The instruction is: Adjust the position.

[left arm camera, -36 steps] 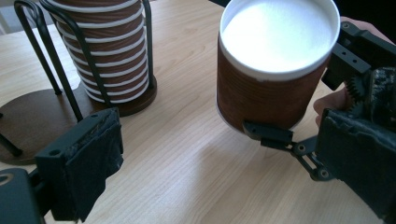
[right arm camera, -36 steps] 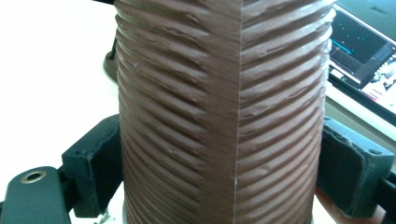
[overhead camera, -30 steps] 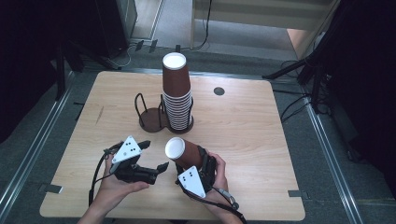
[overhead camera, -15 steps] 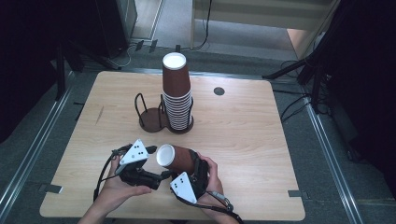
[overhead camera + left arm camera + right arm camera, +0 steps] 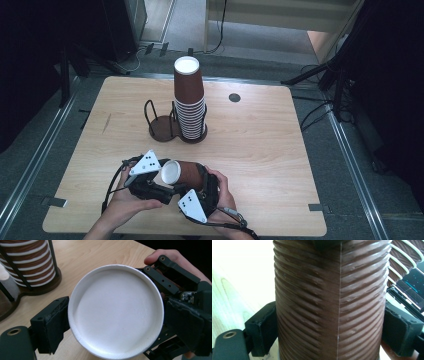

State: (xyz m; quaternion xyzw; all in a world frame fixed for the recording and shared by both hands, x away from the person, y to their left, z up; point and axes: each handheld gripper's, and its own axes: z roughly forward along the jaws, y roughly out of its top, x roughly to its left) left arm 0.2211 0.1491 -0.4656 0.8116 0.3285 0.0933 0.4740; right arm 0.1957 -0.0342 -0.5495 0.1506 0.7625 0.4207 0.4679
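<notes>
At the left of the high view, the left gripper [image 5: 159, 186] is held at the mouth end of a brown paper cup [image 5: 186, 174]. Its jaws have just been closing, with the cup's white rim [image 5: 116, 311] between them; in the left gripper view the left pad seems to touch the rim, while contact at the right pad cannot be told. Further right, the right gripper [image 5: 202, 187] is clamped on the cup's ribbed brown wall [image 5: 329, 302], both pads pressed against it. The cup is carried just above the near edge of the table [image 5: 280, 165], well apart from the stack of cups [image 5: 189, 100] in the wire holder [image 5: 162, 122]. The step in hand is judged a handover between grippers. Next, a firm hold by the left jaws is called for before the right ones let go. The cup's long axis lies roughly level, mouth pointing left, base to the right
</notes>
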